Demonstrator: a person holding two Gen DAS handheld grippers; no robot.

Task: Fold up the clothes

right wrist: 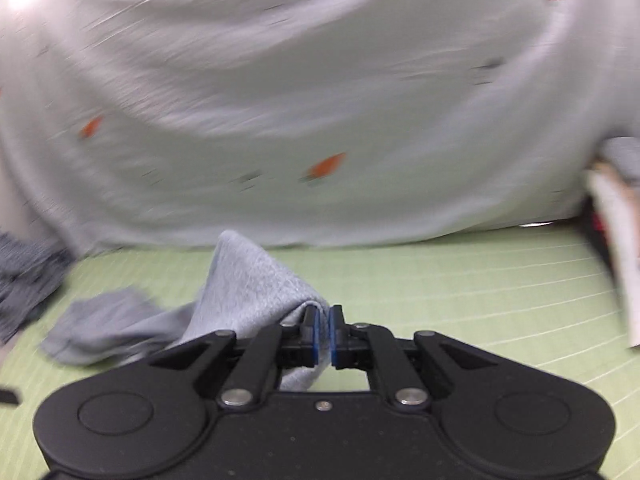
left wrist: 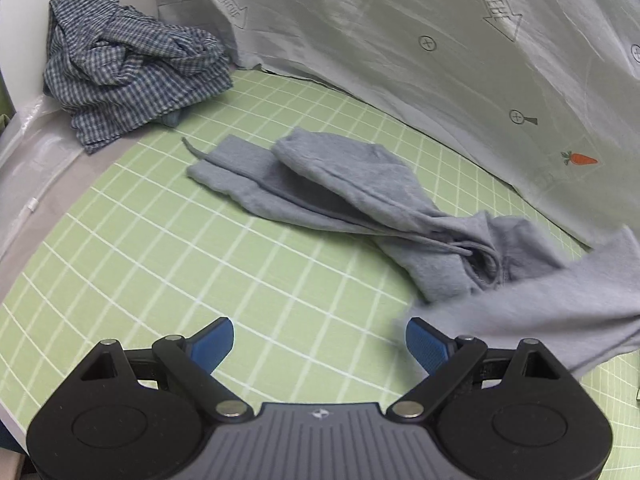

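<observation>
A grey hoodie [left wrist: 340, 196] lies crumpled on the green grid mat [left wrist: 160, 264], its drawstring trailing to the left. One part of it is lifted and blurred at the right of the left wrist view. My left gripper [left wrist: 320, 344] is open and empty above the mat, just left of that lifted part. My right gripper [right wrist: 323, 334] is shut on a fold of the grey hoodie [right wrist: 248, 292], which rises in a peak and trails down to the mat on the left. The right wrist view is motion-blurred.
A crumpled blue checked shirt [left wrist: 128, 68] lies at the mat's far left corner. A pale printed sheet with carrots [left wrist: 400, 40] hangs along the back edge and also shows in the right wrist view [right wrist: 320, 100]. A white and tan object [right wrist: 616, 232] stands at the right.
</observation>
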